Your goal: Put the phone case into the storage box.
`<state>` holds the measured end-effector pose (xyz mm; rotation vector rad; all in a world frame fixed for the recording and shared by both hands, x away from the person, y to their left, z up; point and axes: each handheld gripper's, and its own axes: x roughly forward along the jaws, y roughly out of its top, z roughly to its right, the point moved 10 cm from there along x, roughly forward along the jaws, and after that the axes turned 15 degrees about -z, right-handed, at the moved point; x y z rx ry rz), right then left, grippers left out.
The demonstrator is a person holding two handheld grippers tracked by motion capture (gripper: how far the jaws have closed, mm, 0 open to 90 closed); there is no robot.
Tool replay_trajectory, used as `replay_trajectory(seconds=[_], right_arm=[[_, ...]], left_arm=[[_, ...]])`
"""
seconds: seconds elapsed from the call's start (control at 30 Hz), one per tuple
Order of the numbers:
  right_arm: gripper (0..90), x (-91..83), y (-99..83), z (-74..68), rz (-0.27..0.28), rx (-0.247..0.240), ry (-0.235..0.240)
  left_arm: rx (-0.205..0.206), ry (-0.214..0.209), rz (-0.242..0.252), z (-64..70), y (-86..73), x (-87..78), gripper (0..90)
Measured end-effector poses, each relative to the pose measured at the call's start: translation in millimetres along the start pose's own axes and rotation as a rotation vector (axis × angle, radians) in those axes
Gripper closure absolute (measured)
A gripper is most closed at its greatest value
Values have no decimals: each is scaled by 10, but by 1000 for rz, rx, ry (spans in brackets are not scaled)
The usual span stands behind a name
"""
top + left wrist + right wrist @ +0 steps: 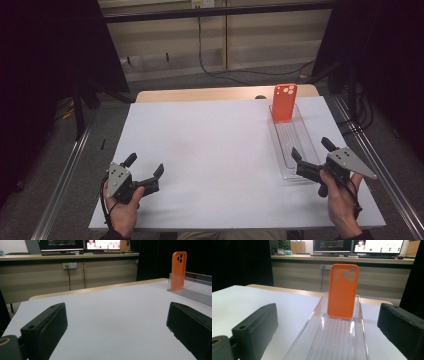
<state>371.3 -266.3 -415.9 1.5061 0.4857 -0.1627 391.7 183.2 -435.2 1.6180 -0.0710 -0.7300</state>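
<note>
An orange phone case (284, 102) stands upright at the far end of a long clear plastic tray (300, 145) on the right side of the white table (210, 150). In the right gripper view the phone case (343, 291) faces me with its camera holes at the top, and the tray (312, 340) runs toward it between the jaws. My right gripper (312, 148) is open at the tray's near end, nothing between its jaws. My left gripper (145, 167) is open near the front left of the table, holding nothing. The left gripper view has the phone case (178, 270) far right.
A wooden table edge (200, 94) shows behind the white sheet. Metal rails (65, 180) run along both sides of the table. A cable (215, 70) lies on the floor beyond. Monitors (352, 246) stand on a desk in the background.
</note>
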Motion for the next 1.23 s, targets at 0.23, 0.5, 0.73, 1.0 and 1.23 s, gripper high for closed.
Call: replay_trajectory(seconds=[0.23, 0.5, 0.73, 1.0, 1.23], right_arm=[[25, -43, -130, 53, -7, 4, -21], [25, -107, -256, 119, -4, 16, -44], [20, -172, -348, 155, -18, 23, -48], [16, -208, -448, 150, -33, 39, -38], [17, -192, -450, 155, -33, 34, -34]], left_arm=[[-9, 16, 5, -23, 0, -26, 37], [-6, 13, -8, -21, -35, -29, 37], [4, 20, -25, -3, -65, -16, 37], [3, 13, -21, -23, -61, -21, 37], [9, 3, -41, 8, -88, 19, 37]])
